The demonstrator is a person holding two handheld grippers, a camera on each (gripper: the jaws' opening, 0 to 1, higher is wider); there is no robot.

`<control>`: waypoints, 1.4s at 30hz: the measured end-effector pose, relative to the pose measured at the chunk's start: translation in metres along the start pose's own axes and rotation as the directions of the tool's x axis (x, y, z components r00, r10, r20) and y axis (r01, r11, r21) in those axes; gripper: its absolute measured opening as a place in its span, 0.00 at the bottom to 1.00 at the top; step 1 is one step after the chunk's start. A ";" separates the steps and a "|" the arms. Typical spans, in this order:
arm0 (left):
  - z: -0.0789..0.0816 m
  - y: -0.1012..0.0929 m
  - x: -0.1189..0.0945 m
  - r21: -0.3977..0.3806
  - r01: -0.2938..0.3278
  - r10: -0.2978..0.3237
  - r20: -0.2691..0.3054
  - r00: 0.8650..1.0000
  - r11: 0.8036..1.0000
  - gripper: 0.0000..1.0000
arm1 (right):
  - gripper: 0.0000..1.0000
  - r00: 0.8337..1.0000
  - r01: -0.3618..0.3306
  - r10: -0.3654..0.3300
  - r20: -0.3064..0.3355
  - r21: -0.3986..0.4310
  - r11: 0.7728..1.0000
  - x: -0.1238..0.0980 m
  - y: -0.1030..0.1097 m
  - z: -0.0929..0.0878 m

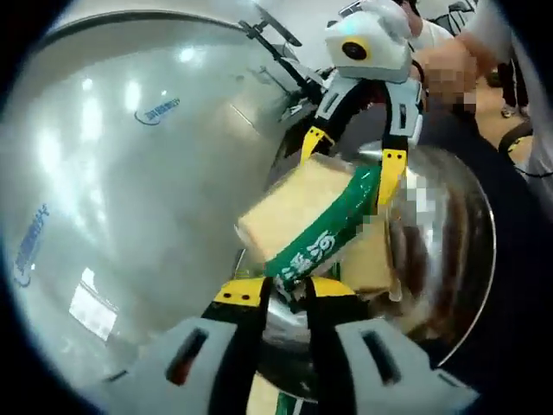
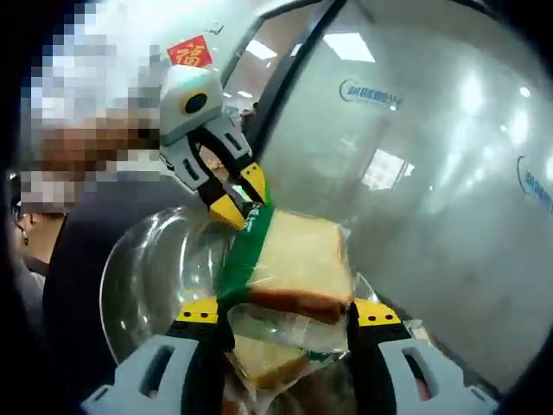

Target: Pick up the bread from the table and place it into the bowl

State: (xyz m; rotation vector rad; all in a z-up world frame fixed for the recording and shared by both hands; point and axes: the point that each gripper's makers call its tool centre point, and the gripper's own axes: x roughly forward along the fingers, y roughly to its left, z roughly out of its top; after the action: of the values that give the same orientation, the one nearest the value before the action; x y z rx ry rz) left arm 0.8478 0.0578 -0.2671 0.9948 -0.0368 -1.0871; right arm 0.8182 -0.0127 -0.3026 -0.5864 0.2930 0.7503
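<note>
Wrapped bread held by 2 grippers over a metal bowl.

In the left gripper view, the left gripper (image 1: 285, 292) is clenched on the near end of the wrapped bread (image 1: 302, 216), its 2 yellow-tipped jaws drawn close together on the green band of the wrapper (image 1: 324, 238). Beyond the bread, the right gripper (image 1: 352, 154) is seen gripping the far end, 1 jaw at each side. The bread is held above the bowl (image 1: 458, 251), which lies just behind and below it. In the right gripper view, the right gripper (image 2: 289, 313) is closed across the bread (image 2: 298, 259), a jaw pressed to each side; the left gripper (image 2: 233, 201) pinches the green band at the far end. The bowl (image 2: 143, 277) is seen beneath.
</note>
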 end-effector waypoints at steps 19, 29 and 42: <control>0.026 0.023 -0.104 -0.240 -0.237 0.301 0.279 0.912 0.941 0.25 | 0.62 0.874 0.322 -0.360 0.328 0.164 0.932 -0.111 -0.081 0.011; 0.047 -0.012 -0.163 -0.538 -0.175 0.486 0.515 0.706 0.825 0.22 | 0.74 0.839 0.455 -0.514 0.178 0.288 0.843 -0.129 -0.156 -0.106; 0.034 -0.047 -0.128 -0.556 -0.123 0.461 0.523 0.717 0.822 0.20 | 0.73 0.987 0.113 -0.098 -0.131 0.107 0.988 0.004 -0.237 -0.157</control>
State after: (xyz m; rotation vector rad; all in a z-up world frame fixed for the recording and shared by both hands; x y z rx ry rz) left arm 0.7326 0.1262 -0.2253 0.1041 -0.4555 -1.0088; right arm 0.9828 -0.2425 -0.3371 -0.5374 0.4149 0.5914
